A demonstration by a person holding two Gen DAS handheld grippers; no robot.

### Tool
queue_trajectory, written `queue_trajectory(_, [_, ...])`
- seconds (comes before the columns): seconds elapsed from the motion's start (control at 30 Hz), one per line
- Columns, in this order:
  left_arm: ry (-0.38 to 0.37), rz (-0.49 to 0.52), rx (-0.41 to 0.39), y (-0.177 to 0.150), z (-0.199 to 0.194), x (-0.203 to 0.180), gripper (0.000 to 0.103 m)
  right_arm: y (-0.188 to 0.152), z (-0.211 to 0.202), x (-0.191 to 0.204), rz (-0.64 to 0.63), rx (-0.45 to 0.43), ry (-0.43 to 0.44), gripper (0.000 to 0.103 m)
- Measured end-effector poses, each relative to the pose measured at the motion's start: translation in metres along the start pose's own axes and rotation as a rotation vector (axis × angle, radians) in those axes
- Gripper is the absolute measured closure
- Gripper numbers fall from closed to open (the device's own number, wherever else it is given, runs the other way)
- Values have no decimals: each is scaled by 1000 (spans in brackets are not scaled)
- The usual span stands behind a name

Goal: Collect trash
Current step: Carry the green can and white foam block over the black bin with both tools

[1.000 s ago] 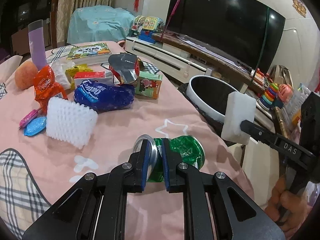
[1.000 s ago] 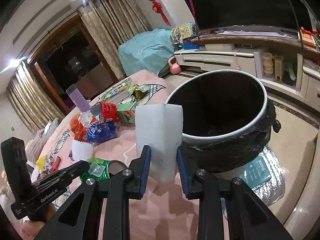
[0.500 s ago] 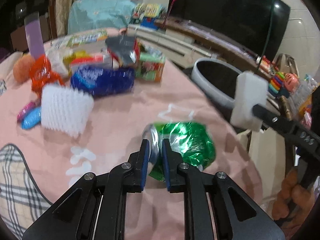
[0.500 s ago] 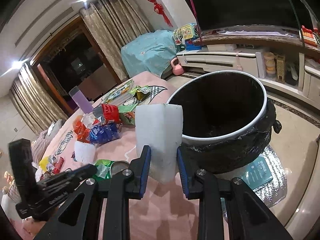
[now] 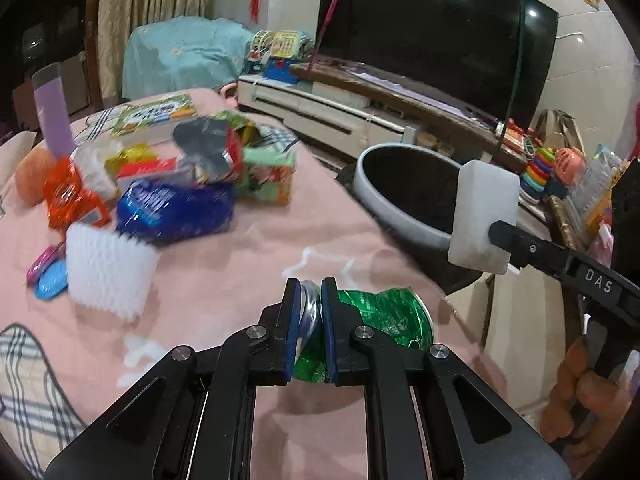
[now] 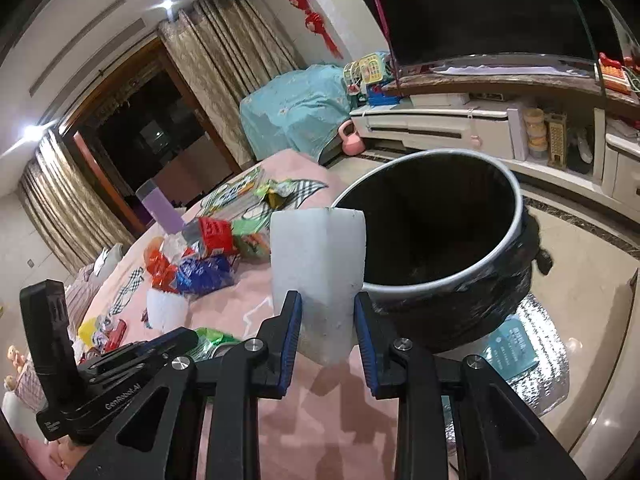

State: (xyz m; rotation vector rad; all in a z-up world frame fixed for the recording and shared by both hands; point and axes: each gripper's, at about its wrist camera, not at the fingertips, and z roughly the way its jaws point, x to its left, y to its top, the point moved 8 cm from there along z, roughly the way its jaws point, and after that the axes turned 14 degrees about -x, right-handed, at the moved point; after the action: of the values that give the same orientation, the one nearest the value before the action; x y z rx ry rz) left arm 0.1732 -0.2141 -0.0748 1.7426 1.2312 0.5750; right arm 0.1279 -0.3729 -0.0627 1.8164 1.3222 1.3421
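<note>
**Pink cloth under a heap of litter**

A pink tablecloth (image 5: 224, 280), printed with white stars and plaid patches, covers the table. On its far left side lies a pile: a blue snack bag (image 5: 176, 212), an orange wrapper (image 5: 68, 196), a green carton (image 5: 266, 178) and a picture book (image 5: 156, 114). Nearer sits a white foam net (image 5: 108, 272), with pink and blue oval bits (image 5: 46, 276) at its left. A purple tumbler (image 5: 52, 116) stands far left.

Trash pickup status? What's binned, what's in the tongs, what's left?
Binned: cannot tell, the trash bin interior is dark. In hand: left tongs closing on the crushed green can; right tongs hold the white foam block beside the bin, not dropped yet. Left on the table: blue wrapper, orange wrapper, white foam net, cartons.
</note>
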Motion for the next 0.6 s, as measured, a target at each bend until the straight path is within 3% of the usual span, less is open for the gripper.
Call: queue_trajectory(0.6, [-66, 31, -102, 76, 36, -51, 93, 46, 7, -35, -8, -45, -56, 76])
